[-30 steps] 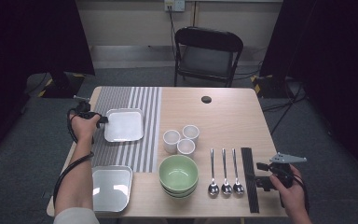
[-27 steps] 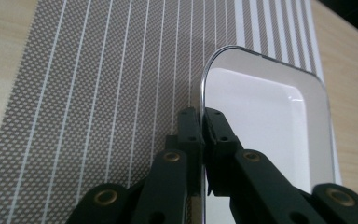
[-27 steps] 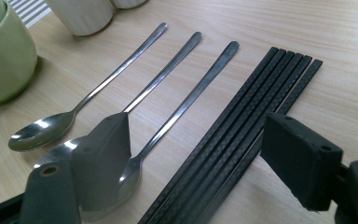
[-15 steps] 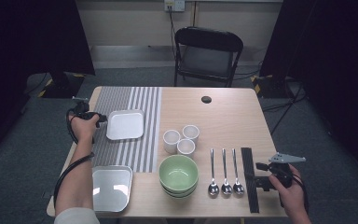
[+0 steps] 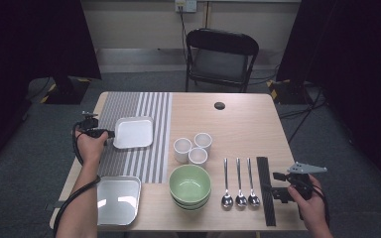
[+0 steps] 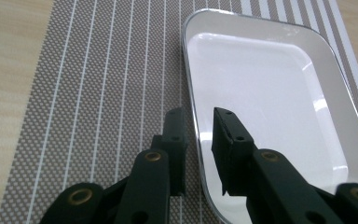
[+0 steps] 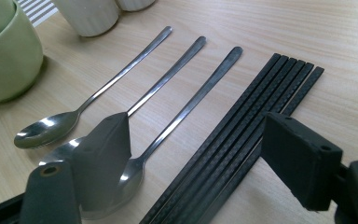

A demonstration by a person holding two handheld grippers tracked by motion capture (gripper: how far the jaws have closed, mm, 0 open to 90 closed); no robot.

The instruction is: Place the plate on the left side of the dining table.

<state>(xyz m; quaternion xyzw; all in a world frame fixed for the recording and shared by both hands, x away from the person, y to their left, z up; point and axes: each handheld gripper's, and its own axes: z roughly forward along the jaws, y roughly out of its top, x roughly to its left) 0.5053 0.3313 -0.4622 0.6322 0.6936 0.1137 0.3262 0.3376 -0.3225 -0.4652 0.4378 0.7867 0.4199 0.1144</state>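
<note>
A white square plate (image 5: 134, 132) (image 6: 270, 93) lies on the striped placemat (image 5: 129, 101) (image 6: 74, 93) at the table's left. My left gripper (image 5: 110, 133) (image 6: 198, 116) straddles the plate's left rim, one jaw outside and one inside. Its jaws have just been opening, and a gap shows on both sides of the rim. At the near right, my right gripper (image 5: 277, 184) (image 7: 198, 130) stands wide open and holds nothing. It hovers low over three spoons (image 5: 238, 183) (image 7: 168, 60) and a row of black chopsticks (image 5: 264, 188) (image 7: 242, 126).
Stacked green bowls (image 5: 190, 183) (image 7: 4, 51) sit at the near middle, with three white cups (image 5: 193, 146) (image 7: 91, 16) behind them. A metal tray (image 5: 116, 201) lies at the near left corner. A small black disc (image 5: 220, 105) sits far back, and a chair (image 5: 221, 54) stands beyond the table.
The left hand has shifted slightly toward the near side at the plate's edge. The plate and the right hand have stayed where they were.
</note>
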